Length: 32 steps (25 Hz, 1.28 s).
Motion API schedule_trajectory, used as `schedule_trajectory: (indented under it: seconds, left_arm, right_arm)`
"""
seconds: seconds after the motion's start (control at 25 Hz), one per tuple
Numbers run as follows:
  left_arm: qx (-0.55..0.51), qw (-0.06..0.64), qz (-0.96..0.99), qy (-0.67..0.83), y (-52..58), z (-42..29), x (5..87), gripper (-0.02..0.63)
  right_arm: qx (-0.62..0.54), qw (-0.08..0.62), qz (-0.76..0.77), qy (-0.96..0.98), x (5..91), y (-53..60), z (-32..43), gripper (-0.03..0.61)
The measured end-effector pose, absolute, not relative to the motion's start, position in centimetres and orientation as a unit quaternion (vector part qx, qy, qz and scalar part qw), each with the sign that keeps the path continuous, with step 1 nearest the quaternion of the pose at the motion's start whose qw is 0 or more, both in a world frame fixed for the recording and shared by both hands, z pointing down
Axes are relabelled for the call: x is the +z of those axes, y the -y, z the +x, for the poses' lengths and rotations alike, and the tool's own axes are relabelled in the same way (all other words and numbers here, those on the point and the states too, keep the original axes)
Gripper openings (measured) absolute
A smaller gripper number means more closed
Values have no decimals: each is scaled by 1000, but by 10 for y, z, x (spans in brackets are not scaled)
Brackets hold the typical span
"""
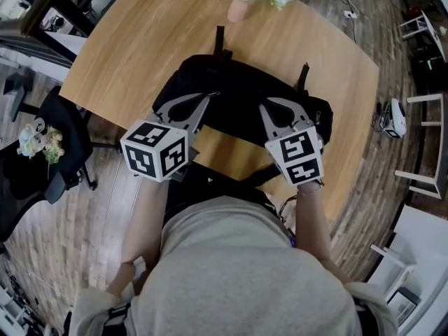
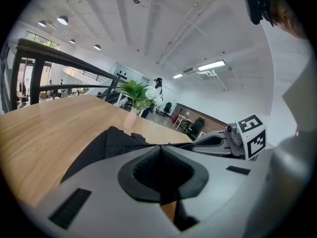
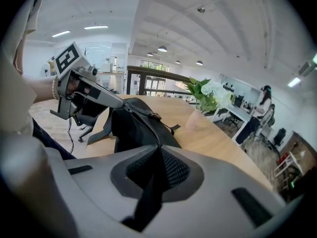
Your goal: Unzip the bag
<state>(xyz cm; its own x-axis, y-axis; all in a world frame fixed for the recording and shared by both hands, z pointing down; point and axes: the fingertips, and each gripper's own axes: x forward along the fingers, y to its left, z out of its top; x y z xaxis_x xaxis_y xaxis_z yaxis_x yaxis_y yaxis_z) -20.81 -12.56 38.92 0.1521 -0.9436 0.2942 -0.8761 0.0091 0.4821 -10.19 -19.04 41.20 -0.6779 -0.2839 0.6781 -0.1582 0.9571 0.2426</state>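
1. Bag (image 1: 238,96), black, lies on the table (image 1: 119,54) in the head view. The left gripper (image 1: 208,98) has its tips on the bag's near edge at the left. The right gripper (image 1: 264,108) has its tips on that edge at the right, with a stretch of bag between the two.
2. In the left gripper view the fingers (image 2: 99,182) are closed, the pads meeting with no gap. The bag (image 2: 104,148) sits right at the tips and spreads away to their left. Whether any of it is pinched cannot be told.
3. In the right gripper view the fingers (image 3: 213,182) are closed on a black strip (image 3: 147,197) of the bag that hangs down between the pads. The zipper (image 3: 148,125) runs from these tips across the bag's top to the left gripper's tips at its far end.
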Motion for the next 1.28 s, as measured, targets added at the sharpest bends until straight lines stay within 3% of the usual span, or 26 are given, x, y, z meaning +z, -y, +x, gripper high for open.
schedule_trajectory:
  seconds: [1.28]
  left_arm:
    - [-53,290,649,702,96,-259,403,21]
  right_arm:
    - [-79,388,115,911,417,188,-99,29]
